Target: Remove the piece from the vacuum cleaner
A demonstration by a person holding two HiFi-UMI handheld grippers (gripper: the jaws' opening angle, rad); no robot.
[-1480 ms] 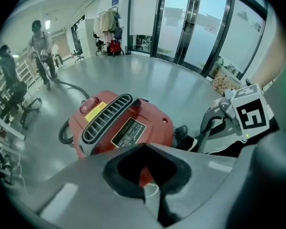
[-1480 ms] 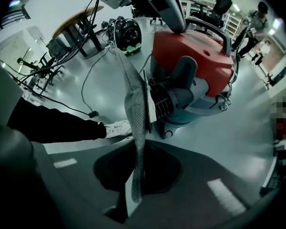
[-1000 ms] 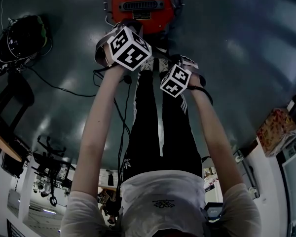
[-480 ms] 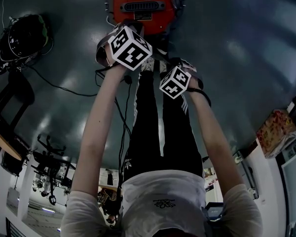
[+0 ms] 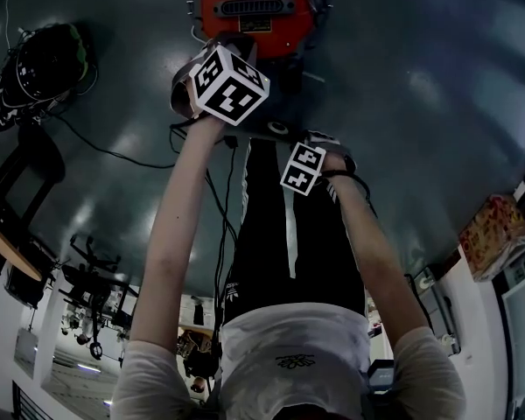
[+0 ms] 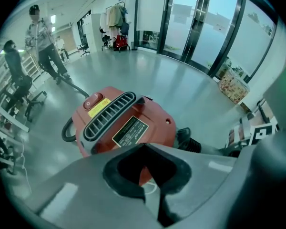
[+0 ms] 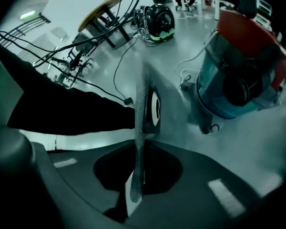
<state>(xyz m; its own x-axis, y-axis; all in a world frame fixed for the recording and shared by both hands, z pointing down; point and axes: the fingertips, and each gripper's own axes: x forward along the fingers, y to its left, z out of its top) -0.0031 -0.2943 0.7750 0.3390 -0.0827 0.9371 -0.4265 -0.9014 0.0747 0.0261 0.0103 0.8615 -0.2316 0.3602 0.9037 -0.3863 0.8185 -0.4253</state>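
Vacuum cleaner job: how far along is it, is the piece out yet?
Done, it seems: the piece is out, apart from the vacuum cleaner. In hand: the right gripper has its jaws shut on it. Remaining: probably only setting it down.

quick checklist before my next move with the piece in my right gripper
1. Right hand-held gripper shut on the piece: ok
2. Piece apart from the vacuum cleaner, with floor showing between them: ok
3. Left hand-held gripper jaws together, close by the vacuum cleaner: ok. Whether it steadies the body: cannot tell
4. Floor near the legs free of trip hazards: not ok, a black cable runs there
5. People well away from the vacuum cleaner: ok
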